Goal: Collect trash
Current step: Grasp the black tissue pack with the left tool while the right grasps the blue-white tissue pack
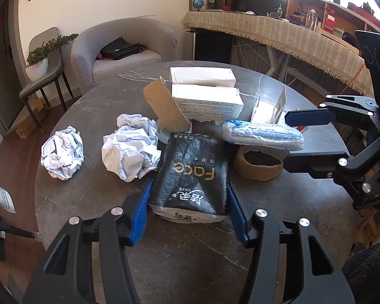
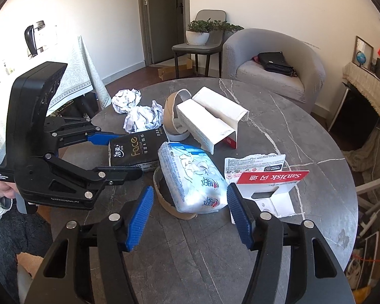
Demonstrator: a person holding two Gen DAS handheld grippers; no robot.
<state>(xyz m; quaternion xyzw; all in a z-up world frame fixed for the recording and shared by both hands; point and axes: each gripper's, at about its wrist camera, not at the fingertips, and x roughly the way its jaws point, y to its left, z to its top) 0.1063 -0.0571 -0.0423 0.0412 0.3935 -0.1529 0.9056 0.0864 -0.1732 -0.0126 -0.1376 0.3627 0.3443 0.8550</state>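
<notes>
On the round dark table (image 1: 179,258) a black tissue pack (image 1: 190,172) lies flat. My left gripper (image 1: 188,195) has a blue pad against each long side of it, and in the right wrist view the same gripper (image 2: 124,154) clamps the black tissue pack (image 2: 134,149). A white-and-blue tissue pack (image 2: 192,177) rests on a brown cardboard ring (image 2: 164,202). My right gripper (image 2: 190,202) straddles its near end, with a gap at the left pad. Two crumpled paper balls (image 1: 62,155) (image 1: 130,152) lie to the left.
Behind the packs stand a cardboard tube (image 1: 164,109), two white boxes (image 1: 206,98) and a torn red-and-white card package (image 2: 266,177). A grey armchair (image 2: 273,58), a chair with a potted plant (image 2: 200,33) and a cloth-covered desk (image 1: 278,30) surround the table.
</notes>
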